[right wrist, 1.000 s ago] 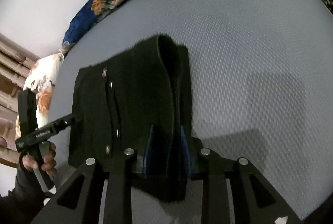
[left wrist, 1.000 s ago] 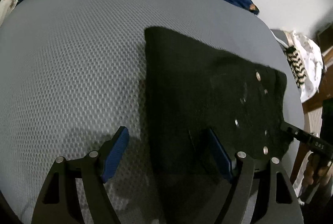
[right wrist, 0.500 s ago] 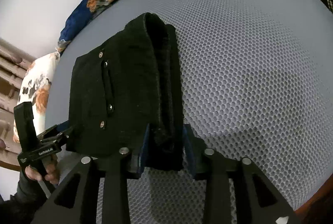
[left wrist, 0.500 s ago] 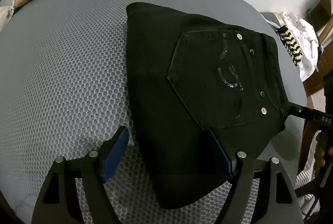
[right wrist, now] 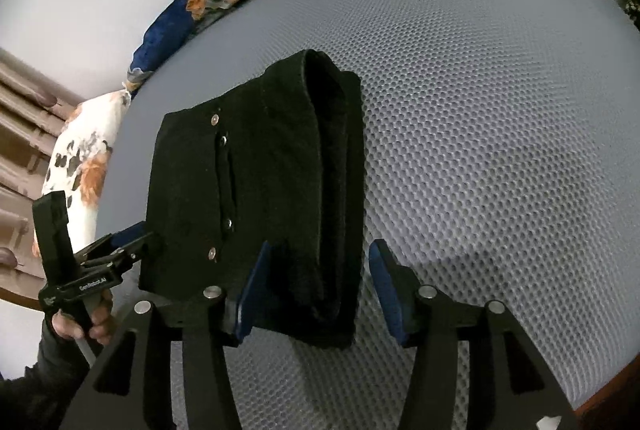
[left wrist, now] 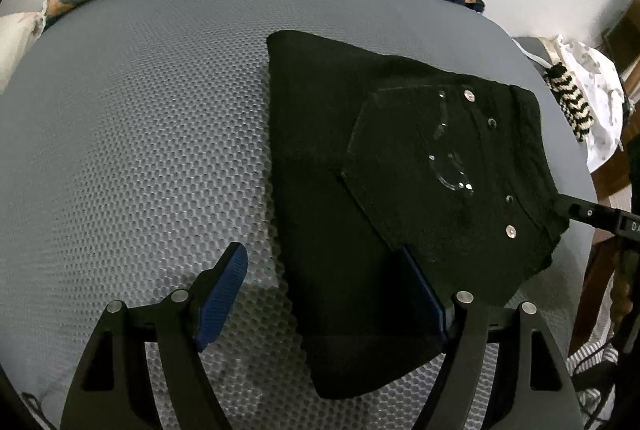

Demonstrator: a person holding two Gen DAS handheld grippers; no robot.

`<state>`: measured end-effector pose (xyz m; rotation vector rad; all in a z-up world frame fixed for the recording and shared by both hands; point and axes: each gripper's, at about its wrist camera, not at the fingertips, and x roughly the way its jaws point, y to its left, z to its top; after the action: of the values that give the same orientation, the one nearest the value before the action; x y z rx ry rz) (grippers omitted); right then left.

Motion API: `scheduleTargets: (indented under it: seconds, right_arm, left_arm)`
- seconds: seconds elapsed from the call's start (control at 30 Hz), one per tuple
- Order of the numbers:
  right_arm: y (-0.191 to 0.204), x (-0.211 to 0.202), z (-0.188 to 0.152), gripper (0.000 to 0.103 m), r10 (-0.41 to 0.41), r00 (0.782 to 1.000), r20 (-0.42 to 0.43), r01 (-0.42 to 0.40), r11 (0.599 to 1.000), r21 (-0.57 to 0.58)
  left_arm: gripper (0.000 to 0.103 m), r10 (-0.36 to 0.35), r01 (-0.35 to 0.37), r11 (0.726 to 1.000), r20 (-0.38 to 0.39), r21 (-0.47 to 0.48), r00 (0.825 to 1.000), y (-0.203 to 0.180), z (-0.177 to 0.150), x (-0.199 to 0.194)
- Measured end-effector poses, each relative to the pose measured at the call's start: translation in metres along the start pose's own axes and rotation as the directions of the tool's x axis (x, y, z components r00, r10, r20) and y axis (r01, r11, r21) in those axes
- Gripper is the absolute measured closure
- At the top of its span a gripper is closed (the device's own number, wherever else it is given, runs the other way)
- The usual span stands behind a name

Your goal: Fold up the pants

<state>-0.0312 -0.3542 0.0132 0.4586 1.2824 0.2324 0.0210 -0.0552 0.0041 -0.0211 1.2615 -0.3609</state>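
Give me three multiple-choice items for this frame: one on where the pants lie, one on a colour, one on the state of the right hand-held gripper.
1. The folded black denim pants lie on:
A. a grey honeycomb-mesh mattress
B. a wooden floor
C. a glass table

2. The pads of the right hand-held gripper are:
A. red
B. blue
C. yellow

3. The right hand-held gripper is:
A. clamped tight on a pillow
B. out of view
C. open, straddling the pants' folded edge

Answers:
1 A, mesh surrounds the pants in both views.
2 B, blue facings show on both fingers.
3 C, its jaws have just been opening, and a gap shows beside the right pad.
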Motion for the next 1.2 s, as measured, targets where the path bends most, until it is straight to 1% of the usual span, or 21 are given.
scheduleTargets:
  seconds: [0.13,0.27,0.33,0.43,0.5,0.53,0.63,0.67,0.73,0.87,0.9,0.97,1.0,1.07,1.1,1.13,1.2]
  right_arm:
    - [0.0,0.01,0.008,0.053,0.006,1.0,-0.014,-0.006,1.0,0.002]
    - [0.001,0.02,0.014,0.049,0.01,1.0,-0.022,-0.01,1.0,0.001]
    - [0.0,0.023,0.016,0.047,0.01,1.0,-0.028,-0.01,1.0,-0.001]
    - [-0.002,0.03,0.02,0.045,0.031,0.999,-0.041,-0.031,0.999,0.01]
    - [-0.006,0.032,0.021,0.045,0.053,0.997,-0.05,-0.052,0.998,0.019]
    - [-0.007,0.034,0.022,0.043,0.061,0.997,-0.055,-0.06,0.998,0.021]
    - [-0.016,0.037,0.025,0.041,0.105,0.992,-0.072,-0.103,0.994,0.034]
    - [-0.02,0.037,0.027,0.04,0.13,0.988,-0.083,-0.128,0.991,0.03]
    - [-0.025,0.037,0.03,0.04,0.159,0.982,-0.1,-0.157,0.987,0.019]
    - [-0.03,0.039,0.034,0.04,0.202,0.971,-0.131,-0.202,0.979,0.016]
    - [-0.031,0.04,0.035,0.038,0.213,0.968,-0.136,-0.212,0.977,0.018]
    - [-0.034,0.041,0.037,0.037,0.249,0.958,-0.143,-0.247,0.968,0.03]
    - [-0.037,0.042,0.038,0.037,0.279,0.949,-0.145,-0.275,0.96,0.048]
    - [-0.043,0.044,0.039,0.037,0.327,0.934,-0.143,-0.319,0.945,0.077]
    - [-0.044,0.046,0.04,0.037,0.341,0.928,-0.15,-0.331,0.94,0.086]
    - [-0.045,0.047,0.043,0.037,0.354,0.923,-0.152,-0.343,0.934,0.094]
    - [-0.045,0.05,0.045,0.037,0.367,0.916,-0.161,-0.355,0.929,0.099]
  left_arm:
    - [0.026,0.013,-0.013,1.0,0.003,-0.006,1.0,0.006,0.002,-0.002]
    - [0.026,0.021,-0.021,1.0,-0.003,-0.01,1.0,0.007,0.005,0.001]
    - [0.026,0.016,-0.017,1.0,-0.007,-0.016,1.0,0.008,0.007,0.002]
    - [0.026,0.002,-0.002,1.0,-0.01,-0.025,1.0,0.007,0.011,0.005]
    - [0.026,-0.013,0.012,0.999,-0.012,-0.034,1.0,0.008,0.013,0.007]
    - [0.026,-0.021,0.02,0.999,-0.014,-0.038,1.0,0.01,0.014,0.008]
    - [0.026,-0.067,0.066,0.996,-0.017,-0.061,0.998,0.014,0.018,0.011]
    - [0.026,-0.088,0.087,0.994,-0.015,-0.07,0.996,0.017,0.018,0.011]
    - [0.025,-0.11,0.108,0.99,-0.022,-0.087,0.994,0.022,0.018,0.013]
    - [0.026,-0.167,0.162,0.976,-0.021,-0.143,0.986,0.039,0.019,0.013]
    - [0.026,-0.182,0.177,0.972,-0.02,-0.152,0.983,0.043,0.018,0.013]
    - [0.025,-0.225,0.219,0.96,-0.02,-0.174,0.974,0.05,0.02,0.013]
    - [0.025,-0.25,0.241,0.953,-0.026,-0.183,0.968,0.054,0.021,0.014]
    - [0.025,-0.343,0.327,0.924,-0.049,-0.198,0.938,0.057,0.026,0.019]
    - [0.025,-0.386,0.365,0.906,-0.065,-0.213,0.92,0.058,0.027,0.022]
    - [0.026,-0.414,0.388,0.891,-0.073,-0.233,0.907,0.059,0.028,0.025]
    - [0.025,-0.439,0.41,0.876,-0.065,-0.255,0.896,0.063,0.032,0.028]
